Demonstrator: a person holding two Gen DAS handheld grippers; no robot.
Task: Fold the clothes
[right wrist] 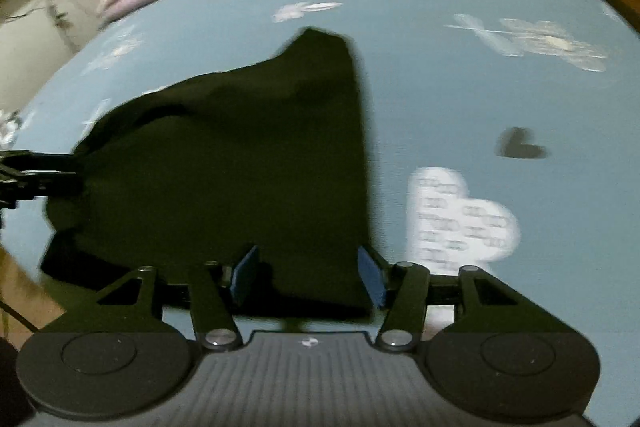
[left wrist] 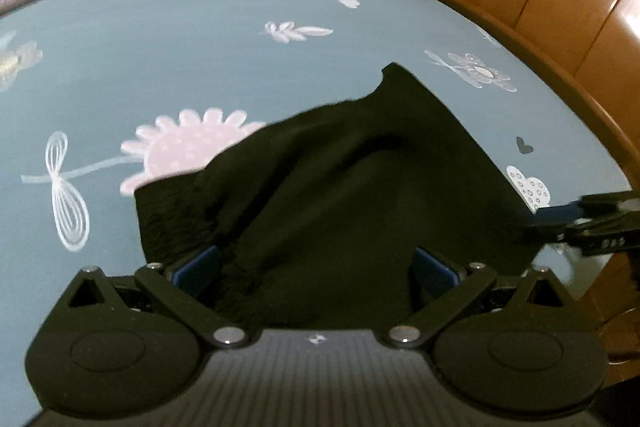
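Black garment (right wrist: 240, 167) between spread right claw (right wrist: 310, 277) pads.

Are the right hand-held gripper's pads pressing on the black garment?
Apart. The right wrist view shows the right hand-held gripper straddling the black garment, blue pads standing clear of the cloth.

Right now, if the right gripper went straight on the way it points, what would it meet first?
Probably the black garment: the right gripper has its open jaws astride its near edge, on the blue bedsheet.
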